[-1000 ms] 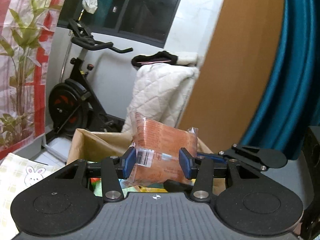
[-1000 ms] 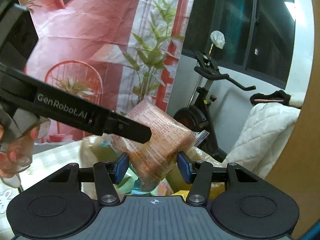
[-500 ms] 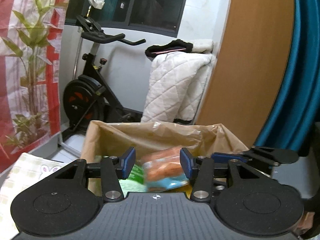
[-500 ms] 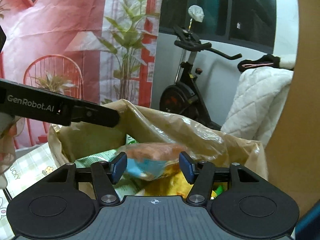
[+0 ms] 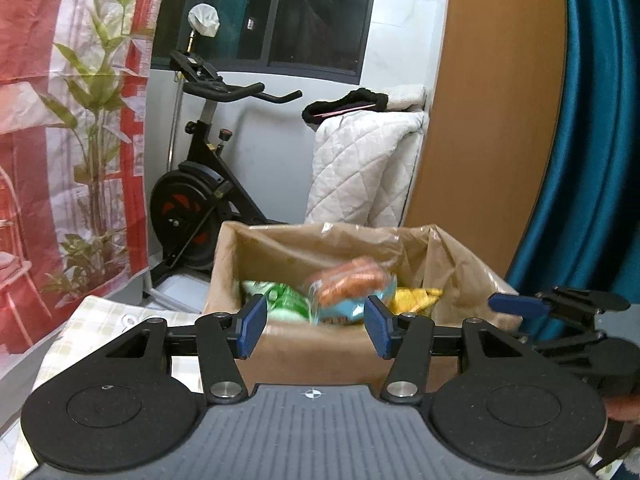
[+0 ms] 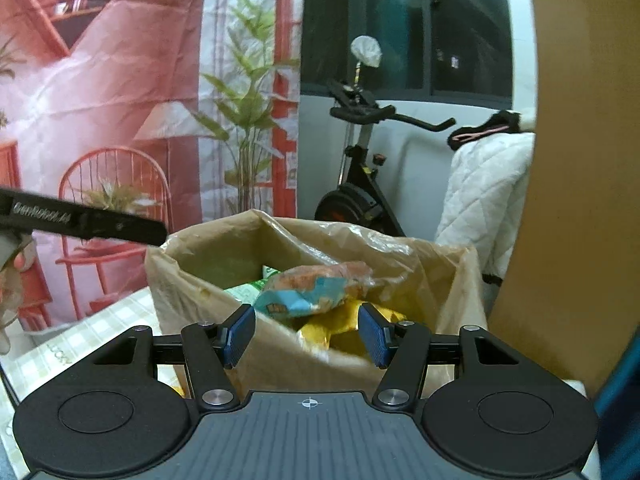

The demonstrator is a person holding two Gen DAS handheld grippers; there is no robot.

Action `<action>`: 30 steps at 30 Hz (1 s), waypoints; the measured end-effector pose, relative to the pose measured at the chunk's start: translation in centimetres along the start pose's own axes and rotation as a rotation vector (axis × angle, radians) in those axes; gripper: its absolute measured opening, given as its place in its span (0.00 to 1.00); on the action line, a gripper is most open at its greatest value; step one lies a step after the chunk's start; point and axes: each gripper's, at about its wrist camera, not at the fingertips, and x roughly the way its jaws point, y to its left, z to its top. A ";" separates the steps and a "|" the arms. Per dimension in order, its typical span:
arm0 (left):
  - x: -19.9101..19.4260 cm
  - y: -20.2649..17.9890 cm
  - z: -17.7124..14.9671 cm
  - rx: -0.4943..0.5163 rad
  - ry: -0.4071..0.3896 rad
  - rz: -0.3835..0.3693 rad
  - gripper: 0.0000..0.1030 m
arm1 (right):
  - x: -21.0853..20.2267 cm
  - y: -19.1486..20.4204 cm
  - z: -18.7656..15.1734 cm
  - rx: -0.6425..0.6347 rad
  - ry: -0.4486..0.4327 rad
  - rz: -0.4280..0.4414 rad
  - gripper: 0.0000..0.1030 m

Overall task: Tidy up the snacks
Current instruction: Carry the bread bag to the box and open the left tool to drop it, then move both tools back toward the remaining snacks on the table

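A brown box lined with plastic (image 5: 320, 344) (image 6: 192, 280) stands on the table and holds snack packets. An orange and blue packet (image 5: 346, 286) (image 6: 316, 286) lies on top of a green packet (image 5: 276, 300) and a yellow packet (image 5: 416, 294) (image 6: 340, 324). My left gripper (image 5: 314, 324) is open and empty, just in front of the box. My right gripper (image 6: 306, 334) is open and empty, just in front of the box from the right side. The right gripper (image 5: 560, 320) shows at the right in the left wrist view.
The table has a pale checked cloth (image 5: 100, 320) (image 6: 100, 328). Behind the box are an exercise bike (image 5: 200, 200), a white quilted blanket (image 5: 360, 172), a wooden panel (image 5: 492, 120) and a teal curtain (image 5: 592, 160). A red printed backdrop (image 6: 120, 100) hangs at the left.
Both grippers held the orange packet up a second ago. They opened, the packet dropped into the box, and both grippers have pulled back from it.
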 end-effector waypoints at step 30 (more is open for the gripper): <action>-3.7 3.6 -11.5 -0.183 0.189 0.176 0.54 | -3.8 0.5 -14.9 0.239 0.156 -0.089 0.59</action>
